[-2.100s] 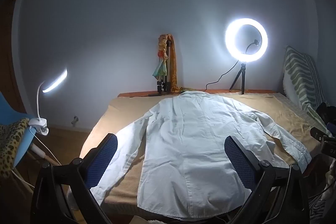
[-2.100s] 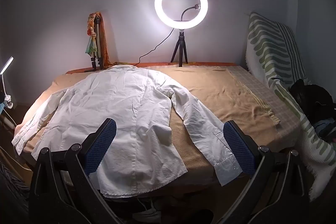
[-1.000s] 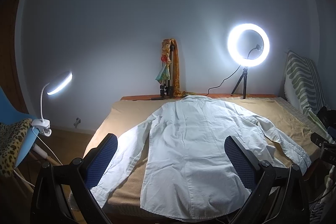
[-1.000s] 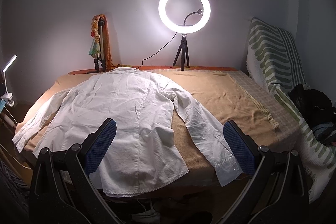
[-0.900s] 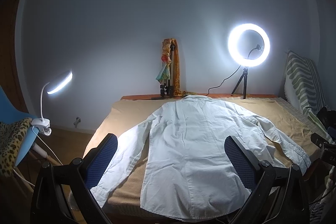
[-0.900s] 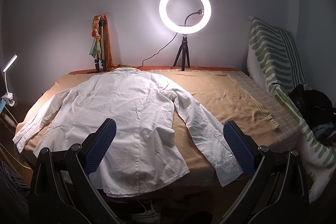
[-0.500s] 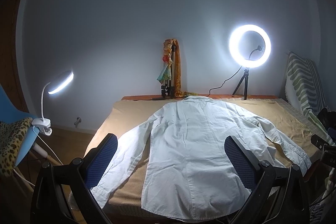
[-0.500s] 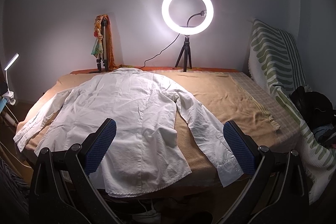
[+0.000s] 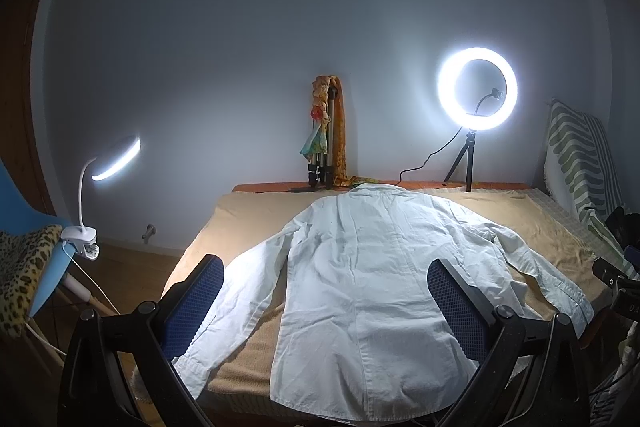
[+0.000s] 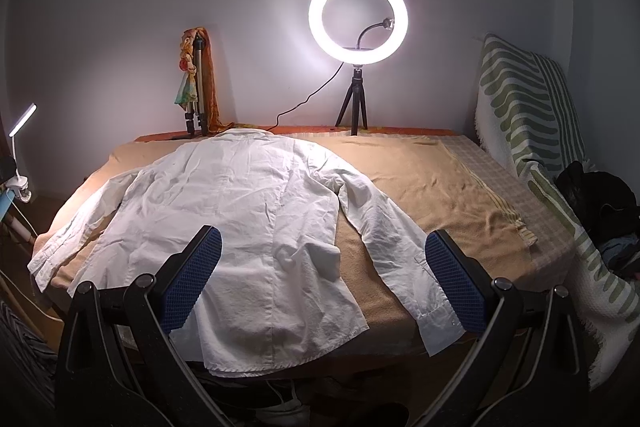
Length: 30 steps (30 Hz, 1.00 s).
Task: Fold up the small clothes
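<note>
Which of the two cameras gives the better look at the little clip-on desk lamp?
The left wrist view. There the clip-on lamp shows whole: glowing head, curved neck and the clamp gripping a blue chair. In the right wrist view the lamp sits tiny at the left edge, its clamp barely readable.

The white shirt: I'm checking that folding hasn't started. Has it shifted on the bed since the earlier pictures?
No. The white shirt lies flat, its collar still near the draped tripod; only the cameras drifted.
</note>
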Tool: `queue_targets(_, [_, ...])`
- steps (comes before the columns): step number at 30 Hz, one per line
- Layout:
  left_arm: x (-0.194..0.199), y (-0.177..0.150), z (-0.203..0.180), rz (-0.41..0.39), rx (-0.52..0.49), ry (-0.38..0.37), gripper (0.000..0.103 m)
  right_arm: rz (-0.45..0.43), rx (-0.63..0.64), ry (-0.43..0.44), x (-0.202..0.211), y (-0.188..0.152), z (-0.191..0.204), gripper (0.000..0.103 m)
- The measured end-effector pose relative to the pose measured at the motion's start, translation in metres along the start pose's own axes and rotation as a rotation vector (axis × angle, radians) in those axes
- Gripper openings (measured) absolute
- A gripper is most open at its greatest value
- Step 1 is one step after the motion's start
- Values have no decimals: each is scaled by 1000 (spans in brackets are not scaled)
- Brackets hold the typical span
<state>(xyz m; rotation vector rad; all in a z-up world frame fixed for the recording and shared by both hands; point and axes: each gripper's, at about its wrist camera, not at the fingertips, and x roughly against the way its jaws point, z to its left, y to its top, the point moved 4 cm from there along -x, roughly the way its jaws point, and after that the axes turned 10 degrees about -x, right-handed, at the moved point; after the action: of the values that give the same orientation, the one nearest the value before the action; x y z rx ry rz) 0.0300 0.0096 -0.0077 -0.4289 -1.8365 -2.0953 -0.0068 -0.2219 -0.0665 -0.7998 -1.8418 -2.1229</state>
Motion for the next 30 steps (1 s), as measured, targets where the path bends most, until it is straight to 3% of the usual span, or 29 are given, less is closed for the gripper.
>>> queue_targets(19, [-19,0,10,14,-2,28,103,3,-8,28,-13,6,5,103])
queue_targets(30, [-40,1,32,38,-36,102,103,-2,11,82,-32,19,21,103])
